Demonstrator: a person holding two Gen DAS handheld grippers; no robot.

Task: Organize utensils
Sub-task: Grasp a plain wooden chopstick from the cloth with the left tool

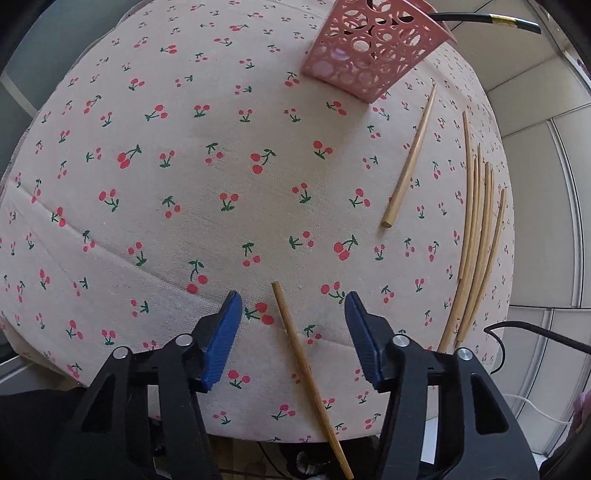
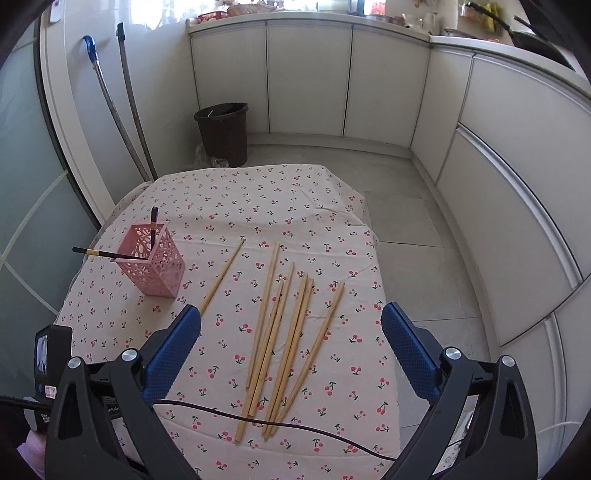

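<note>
A table draped in a cherry-print cloth (image 2: 258,192) carries the utensils. In the left wrist view the left gripper (image 1: 293,306) points steeply down at the near edge of the table, its blue pads spread apart on either side of a single bamboo chopstick (image 1: 306,373) that lies on the cloth and runs off the near edge; the pads do not touch it, so the tool is released and grasps nothing. Farther off, another loose chopstick (image 1: 412,155) lies alone, and to its right a bundle of chopsticks (image 1: 476,236) lies close together near the right edge of the table. At the far side stands a pink perforated holder (image 1: 369,48) with a dark chopstick (image 1: 491,18) banded in gold leaning out of it. In the right wrist view the right gripper (image 2: 291,321) hangs over the near part of the table with its jaws wide apart and empty, the bundle of chopsticks (image 2: 288,343) lying on the cloth between and beyond its fingers. The holder (image 2: 155,266) sits to the left with two dark chopsticks in it. A black cable (image 2: 295,424) crosses the near ends of the bundle. At the left edge a small device (image 2: 50,369) bears a label, but its writing is too small to read. A dark bucket (image 2: 223,133) stands on the floor beyond the table, by white cabinets (image 2: 306,77).
</note>
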